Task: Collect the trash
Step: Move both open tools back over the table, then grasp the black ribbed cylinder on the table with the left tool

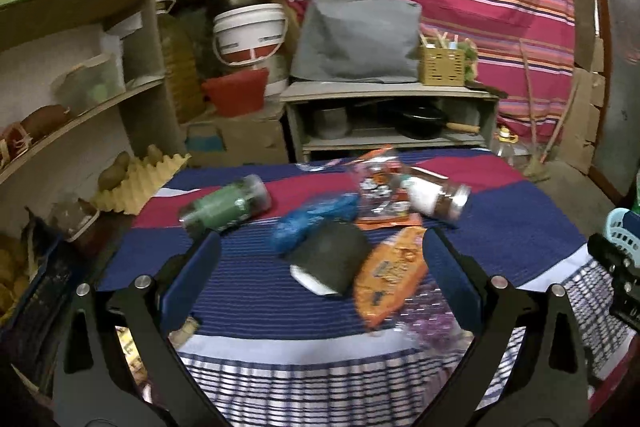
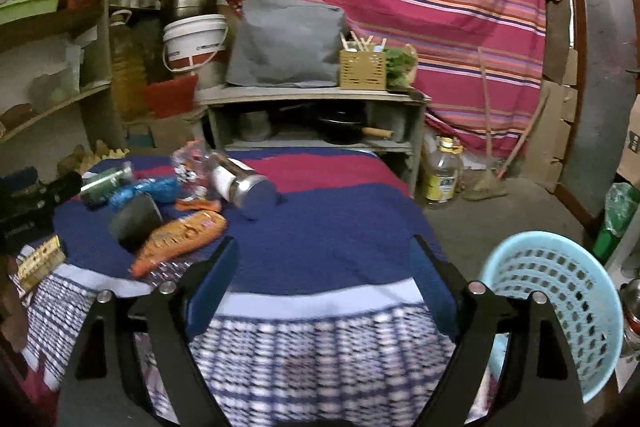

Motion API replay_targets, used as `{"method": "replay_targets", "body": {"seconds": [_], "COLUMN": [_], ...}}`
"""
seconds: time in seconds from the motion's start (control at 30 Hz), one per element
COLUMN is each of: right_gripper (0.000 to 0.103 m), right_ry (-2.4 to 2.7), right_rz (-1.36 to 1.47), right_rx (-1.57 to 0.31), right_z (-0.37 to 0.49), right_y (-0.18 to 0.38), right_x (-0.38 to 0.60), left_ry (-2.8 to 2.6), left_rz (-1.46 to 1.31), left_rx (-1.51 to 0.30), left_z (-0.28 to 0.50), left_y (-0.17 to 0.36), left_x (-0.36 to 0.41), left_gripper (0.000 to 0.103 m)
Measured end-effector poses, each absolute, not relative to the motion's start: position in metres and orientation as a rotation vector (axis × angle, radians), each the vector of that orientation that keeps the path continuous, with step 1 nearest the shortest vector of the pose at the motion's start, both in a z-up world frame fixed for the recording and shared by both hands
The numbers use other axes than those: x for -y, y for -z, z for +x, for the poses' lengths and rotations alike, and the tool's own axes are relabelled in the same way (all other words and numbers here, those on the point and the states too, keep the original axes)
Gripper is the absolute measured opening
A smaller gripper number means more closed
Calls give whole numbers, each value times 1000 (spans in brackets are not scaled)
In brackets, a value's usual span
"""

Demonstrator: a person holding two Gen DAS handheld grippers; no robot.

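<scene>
Trash lies on a table under a blue and red cloth (image 1: 500, 227): a green jar (image 1: 224, 207) on its side, a crumpled blue wrapper (image 1: 308, 223), a black cup (image 1: 332, 259) tipped over, an orange snack packet (image 1: 392, 275), a printed orange and white wrapper (image 1: 380, 191) and a glass jar (image 1: 436, 197) lying flat. My left gripper (image 1: 320, 239) is open and hovers just short of the black cup and the orange packet without touching them. My right gripper (image 2: 324, 243) is open over bare cloth, with nothing between its fingers. The pile (image 2: 160, 211) lies to its left.
A light blue perforated basket (image 2: 560, 291) stands on the floor right of the table. Behind the table are a low grey shelf unit (image 2: 312, 123), shelves with pots and buckets (image 1: 248, 31) at the left, and a plastic bottle (image 2: 440, 175) on the floor.
</scene>
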State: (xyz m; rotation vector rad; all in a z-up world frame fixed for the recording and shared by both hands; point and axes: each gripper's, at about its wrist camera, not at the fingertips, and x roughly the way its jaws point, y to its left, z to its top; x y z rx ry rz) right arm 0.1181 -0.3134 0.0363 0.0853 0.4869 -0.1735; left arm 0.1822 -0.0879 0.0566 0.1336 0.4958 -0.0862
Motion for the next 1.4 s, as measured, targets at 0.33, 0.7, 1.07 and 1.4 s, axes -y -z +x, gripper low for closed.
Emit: {"method": "replay_targets", "body": {"seconds": [0.33, 0.7, 1.07, 1.4], "right_gripper": [86, 86, 96, 96], "right_ry": [128, 118, 203, 226], "right_rz": [125, 51, 47, 3], "right_rx": [-458, -531, -601, -618], "right_z": [162, 183, 191, 195], "right_y": [-52, -18, 4, 5], "right_x": [266, 256, 282, 282], "left_ry": [11, -22, -5, 69], "left_rz": [113, 102, 148, 97], "left_rx": [-533, -587, -662, -693], "left_z": [205, 224, 240, 253], "left_y": [-42, -21, 11, 14], "left_x": [34, 12, 32, 65], "left_gripper": [97, 97, 97, 97]}}
